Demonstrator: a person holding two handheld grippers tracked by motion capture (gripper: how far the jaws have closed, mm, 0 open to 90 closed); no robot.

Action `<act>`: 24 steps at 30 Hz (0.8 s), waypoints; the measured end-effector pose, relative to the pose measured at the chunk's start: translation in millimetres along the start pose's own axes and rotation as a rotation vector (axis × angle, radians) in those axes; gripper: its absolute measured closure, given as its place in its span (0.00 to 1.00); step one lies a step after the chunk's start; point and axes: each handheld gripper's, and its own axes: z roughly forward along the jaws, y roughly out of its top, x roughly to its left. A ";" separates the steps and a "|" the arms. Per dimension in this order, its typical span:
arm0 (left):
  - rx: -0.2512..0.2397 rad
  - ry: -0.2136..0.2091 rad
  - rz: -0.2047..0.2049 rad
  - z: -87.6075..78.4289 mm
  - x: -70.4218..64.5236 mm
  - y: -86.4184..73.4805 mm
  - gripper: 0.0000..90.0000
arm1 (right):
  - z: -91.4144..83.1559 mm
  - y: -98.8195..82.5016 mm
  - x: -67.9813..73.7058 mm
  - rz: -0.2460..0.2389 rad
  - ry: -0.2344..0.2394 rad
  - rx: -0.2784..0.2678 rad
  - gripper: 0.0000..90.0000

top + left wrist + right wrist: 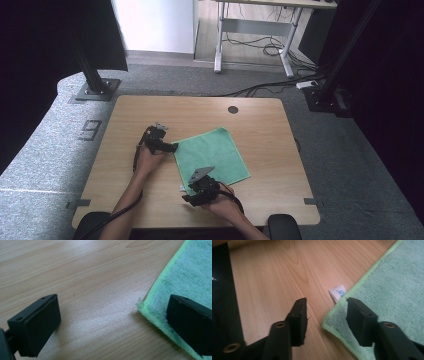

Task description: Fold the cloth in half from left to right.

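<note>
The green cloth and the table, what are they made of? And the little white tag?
The cloth looks like fluffy microfibre or terry: a fuzzy, matte pile with a stitched, brighter green hem. The table looks like wood or a wood-look laminate: pale grain lines under a smooth, slightly shiny surface. The tag at the cloth's corner seems thin printed fabric or paper; too small to tell which.

Bare wooden table (260, 125) all round the flat green cloth (212, 157), no obstacles.
</note>
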 end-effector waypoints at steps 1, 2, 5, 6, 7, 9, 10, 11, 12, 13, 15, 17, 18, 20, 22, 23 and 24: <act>-0.001 -0.002 0.001 -0.2 -0.1 -0.1 0.01 | 3.0 -0.9 1.1 -0.013 -0.003 0.018 0.63; -0.002 -0.002 0.001 -0.3 -0.3 -0.2 0.01 | 4.2 -1.4 1.5 -0.011 -0.005 0.026 0.64; -0.007 -0.007 0.005 -0.8 -0.7 -0.6 0.03 | 9.2 -4.2 1.4 -0.028 -0.021 0.054 0.70; -0.007 -0.007 0.005 -0.8 -0.7 -0.6 0.04 | 9.2 -4.2 1.4 -0.028 -0.021 0.054 0.70; -0.009 -0.011 0.011 -1.5 -0.6 -0.8 0.05 | 11.2 -5.5 1.6 -0.040 -0.039 0.062 0.75; -0.022 -0.023 0.023 -2.9 -1.6 -1.8 0.12 | 11.1 -5.4 1.5 -0.039 -0.045 0.063 0.78; -0.030 -0.031 0.031 -3.8 -2.3 -2.4 0.12 | 11.2 -4.9 1.2 -0.043 -0.053 0.066 0.81; -0.043 -0.047 0.046 -5.4 -3.5 -3.5 0.18 | 11.2 -4.6 1.1 -0.047 -0.059 0.069 0.83; -0.049 -0.055 0.054 -6.2 -4.2 -4.1 0.24 | 11.3 -4.2 1.5 -0.052 -0.071 0.072 0.86; -0.058 -0.066 0.065 -7.2 -5.3 -5.0 0.39 | 11.6 -3.6 1.3 -0.056 -0.074 0.075 0.90; -0.071 -0.094 0.086 -9.2 -7.9 -6.4 0.47 | 12.1 -3.2 1.1 -0.058 -0.075 0.073 0.92; -0.081 -0.119 0.091 -10.3 -9.6 -7.3 0.65 | 12.8 -2.5 1.2 -0.054 -0.075 0.074 0.93; -0.081 -0.127 0.082 -10.6 -9.3 -7.5 0.77 | 14.0 -1.2 1.4 -0.054 -0.073 0.073 0.94; -0.081 -0.140 0.063 -11.0 -7.2 -8.1 0.86 | 15.7 0.3 2.0 -0.052 -0.070 0.072 0.94; -0.080 -0.150 0.048 -11.6 -5.5 -8.8 0.88 | 16.8 1.4 2.7 -0.051 -0.066 0.070 0.94; -0.077 -0.152 0.041 -12.2 -4.6 -9.3 0.91 | 18.5 2.7 3.4 -0.053 -0.063 0.067 0.94; -0.078 -0.154 0.033 -12.9 -3.7 -10.1 0.92 | 19.5 3.8 4.1 -0.052 -0.060 0.068 0.94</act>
